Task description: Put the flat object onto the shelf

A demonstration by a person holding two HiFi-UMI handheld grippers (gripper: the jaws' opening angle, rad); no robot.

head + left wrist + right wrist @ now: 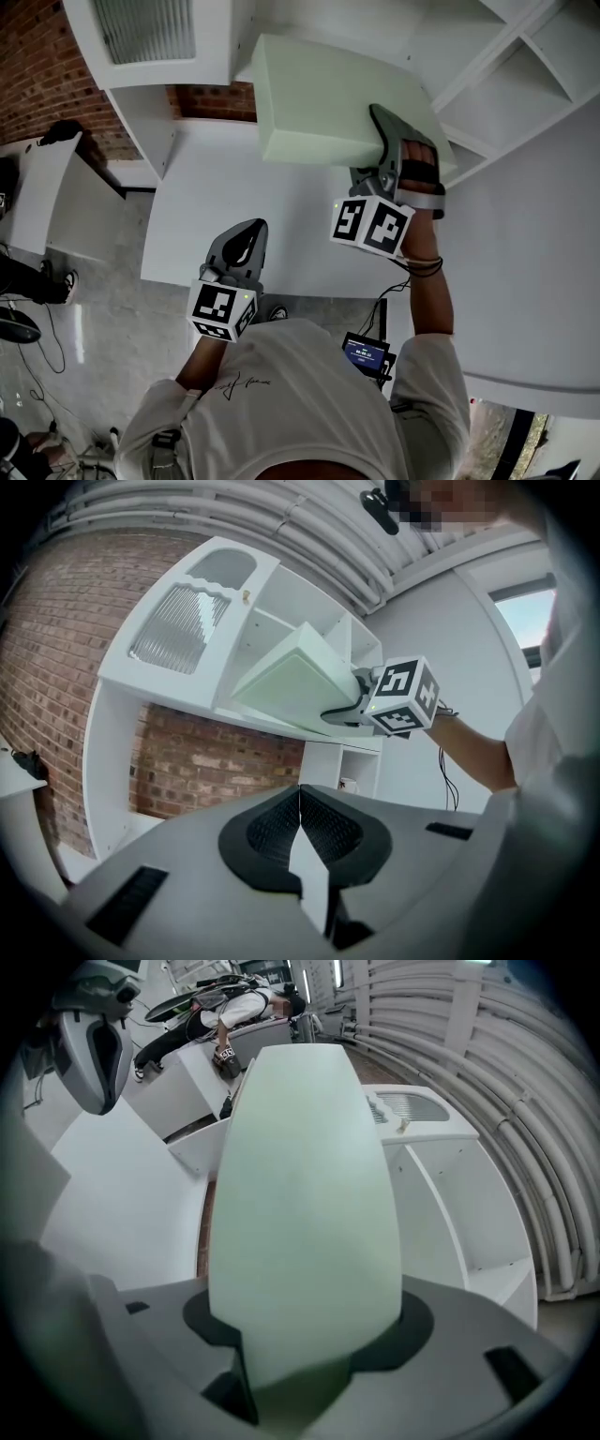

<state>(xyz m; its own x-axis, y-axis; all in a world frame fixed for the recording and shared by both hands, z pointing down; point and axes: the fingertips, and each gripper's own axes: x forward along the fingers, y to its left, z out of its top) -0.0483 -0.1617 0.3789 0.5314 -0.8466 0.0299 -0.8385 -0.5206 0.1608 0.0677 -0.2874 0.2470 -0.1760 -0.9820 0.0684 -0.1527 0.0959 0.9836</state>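
The flat object is a pale green slab (pixel 323 98), held up level in front of the white shelf unit (pixel 525 66) above the white table (pixel 272 225). My right gripper (pixel 381 129) is shut on the slab's near right edge. In the right gripper view the slab (pixel 305 1185) fills the space between the jaws of the right gripper (pixel 305 1363) and hides what lies ahead. My left gripper (pixel 246 231) hangs lower over the table's front, shut and empty. The left gripper view looks over the touching pads of the left gripper (pixel 299 803) up at the slab (pixel 286 682).
The shelf unit (pixel 178 621) has open cubbies and a ribbed glass door (pixel 178 625), with a brick wall (pixel 216 766) behind. A mug (pixel 349 785) stands in a lower cubby. A second white desk (pixel 37 183) stands to the left. A small device (pixel 367 354) hangs at the person's waist.
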